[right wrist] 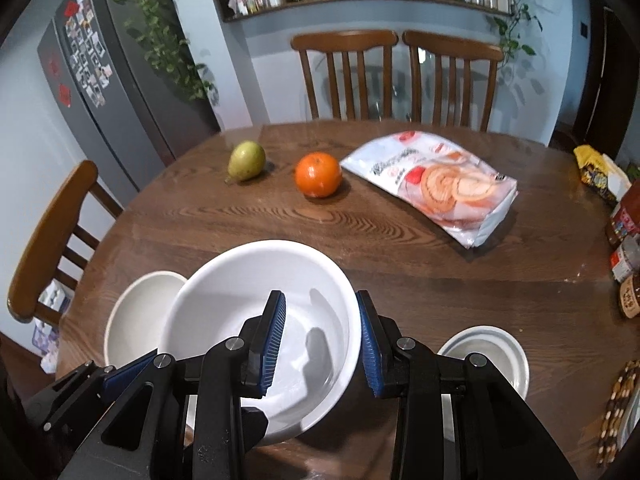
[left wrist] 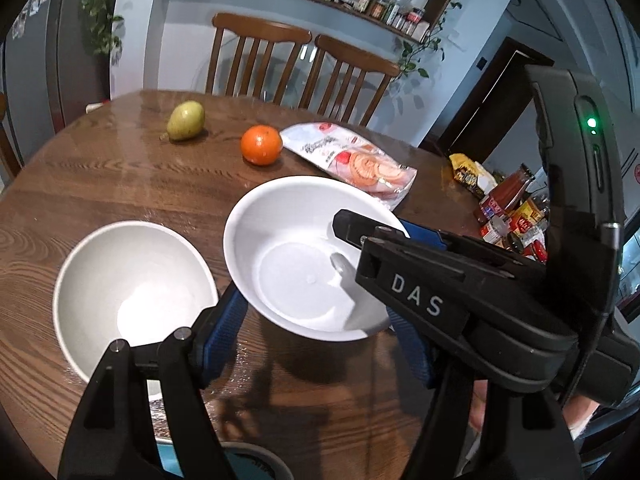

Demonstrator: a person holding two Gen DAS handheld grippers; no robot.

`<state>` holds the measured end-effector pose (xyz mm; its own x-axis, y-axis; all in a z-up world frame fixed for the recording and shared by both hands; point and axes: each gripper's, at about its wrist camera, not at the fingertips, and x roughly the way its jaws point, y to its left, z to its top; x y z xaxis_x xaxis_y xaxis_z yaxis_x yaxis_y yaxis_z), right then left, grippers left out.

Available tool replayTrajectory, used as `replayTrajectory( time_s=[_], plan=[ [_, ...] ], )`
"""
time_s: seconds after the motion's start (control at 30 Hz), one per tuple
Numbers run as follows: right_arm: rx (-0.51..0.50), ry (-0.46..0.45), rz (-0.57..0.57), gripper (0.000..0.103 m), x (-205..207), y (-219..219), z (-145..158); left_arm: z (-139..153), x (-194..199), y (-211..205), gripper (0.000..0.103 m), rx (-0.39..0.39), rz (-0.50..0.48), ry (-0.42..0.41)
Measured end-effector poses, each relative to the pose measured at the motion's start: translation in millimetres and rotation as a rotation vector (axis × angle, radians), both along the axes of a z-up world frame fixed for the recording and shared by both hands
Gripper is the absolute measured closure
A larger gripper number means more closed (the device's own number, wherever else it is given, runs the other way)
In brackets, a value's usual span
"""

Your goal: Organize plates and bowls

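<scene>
A white bowl [right wrist: 240, 300] is held tilted above the wooden table [right wrist: 280, 216]. My right gripper [right wrist: 322, 340] is shut on its right rim, one finger inside and one outside. In the left wrist view the same bowl [left wrist: 296, 256] hangs between my left gripper's fingers, with the right gripper [left wrist: 372, 236] clamped on its rim. My left gripper [left wrist: 316, 340] is open, its blue pads on either side of the bowl's lower edge, not touching. A second white bowl [left wrist: 128, 292] stands on the table to the left, also in the right wrist view [right wrist: 136, 312]. A small stack of white dishes [right wrist: 488, 352] stands at the right.
A pear [right wrist: 246, 160], an orange [right wrist: 318, 174] and a bag of swirl rolls [right wrist: 436, 184] lie further back on the table. Sauce jars [right wrist: 624, 248] and a yellow packet [right wrist: 596, 172] sit at the right edge. Wooden chairs [right wrist: 396, 76] stand behind, another at left.
</scene>
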<state>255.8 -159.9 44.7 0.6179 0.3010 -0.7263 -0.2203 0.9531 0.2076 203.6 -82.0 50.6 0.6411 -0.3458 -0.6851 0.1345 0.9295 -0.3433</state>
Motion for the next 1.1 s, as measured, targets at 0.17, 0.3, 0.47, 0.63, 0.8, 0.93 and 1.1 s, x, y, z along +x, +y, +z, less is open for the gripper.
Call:
replayTrajectory(
  time_s=[0.17,0.3,0.47,0.63,0.8,0.93,1.1],
  plan=[
    [0.001,-0.055,0.022,0.065,-14,16,16,10,-14,18,0.033,0.008,0.032,-0.032],
    [-0.004,-0.079,0.061,0.065,-21,40,26,16,-25,35,0.033,0.023,0.07,-0.051],
    [0.005,-0.088,0.102,0.065,-27,67,28,16,-35,60,0.033,0.041,0.107,-0.05],
    [0.005,-0.072,0.14,0.065,-30,94,21,8,-41,81,0.033,0.046,0.14,-0.031],
    [0.0,-0.044,0.165,0.065,-32,117,10,-5,-43,99,0.033,0.044,0.162,-0.003],
    [-0.02,-0.033,0.182,0.065,-31,128,3,-15,-42,110,0.033,0.012,0.169,0.016],
    [-0.043,0.004,0.193,0.065,-26,136,-8,-22,-41,109,0.033,0.021,0.171,0.029]
  ],
)
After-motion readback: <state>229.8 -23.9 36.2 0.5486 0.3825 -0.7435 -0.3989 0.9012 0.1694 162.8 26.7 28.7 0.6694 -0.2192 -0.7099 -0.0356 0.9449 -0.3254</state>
